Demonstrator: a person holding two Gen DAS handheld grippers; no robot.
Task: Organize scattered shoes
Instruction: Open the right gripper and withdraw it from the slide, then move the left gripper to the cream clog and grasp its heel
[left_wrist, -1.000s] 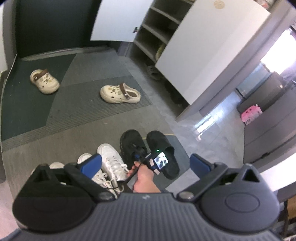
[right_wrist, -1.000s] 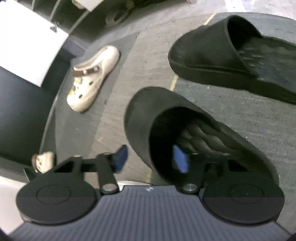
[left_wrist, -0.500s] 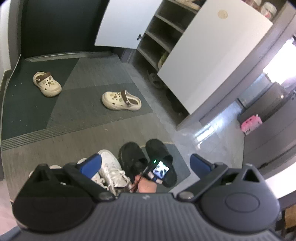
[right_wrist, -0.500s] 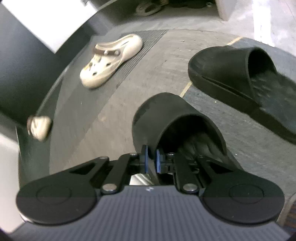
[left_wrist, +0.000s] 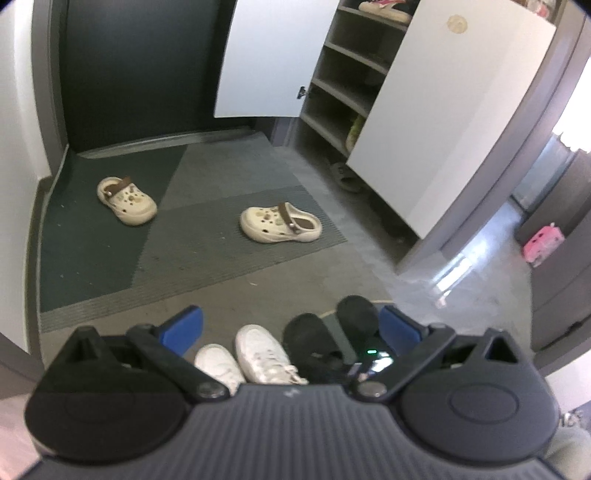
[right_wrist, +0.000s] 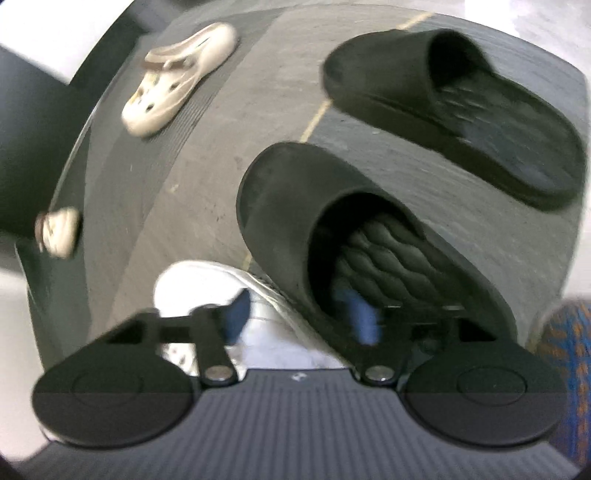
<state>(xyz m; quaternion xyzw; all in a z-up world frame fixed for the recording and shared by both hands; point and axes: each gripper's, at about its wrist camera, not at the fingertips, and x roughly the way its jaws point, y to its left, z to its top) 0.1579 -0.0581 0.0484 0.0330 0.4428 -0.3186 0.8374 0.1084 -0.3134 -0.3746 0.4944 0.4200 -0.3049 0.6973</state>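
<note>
- Your right gripper (right_wrist: 301, 314) stands with its jaws wide apart around the left wall of the near black slide (right_wrist: 332, 221), one blue pad inside the shoe and the other outside over the white sneaker (right_wrist: 236, 295). It clamps nothing — whether a pad brushes the rubber is too blurred to tell.
- Pull away carelessly and the inner pad may catch the strap and drag this slide out of line with its mate, the far black slide (right_wrist: 461, 103), at upper right.
- The outer pad could nudge the sneaker sideways (it lies just beside the slide).
- Your left gripper (left_wrist: 291, 326) hangs fully spread and empty, high over the paired shoes at the bottom centre.
- Two cream clogs (left_wrist: 280, 225) lie well apart on the dark mat (left_wrist: 92, 258) — left of centre and centre — not yet paired.
</note>
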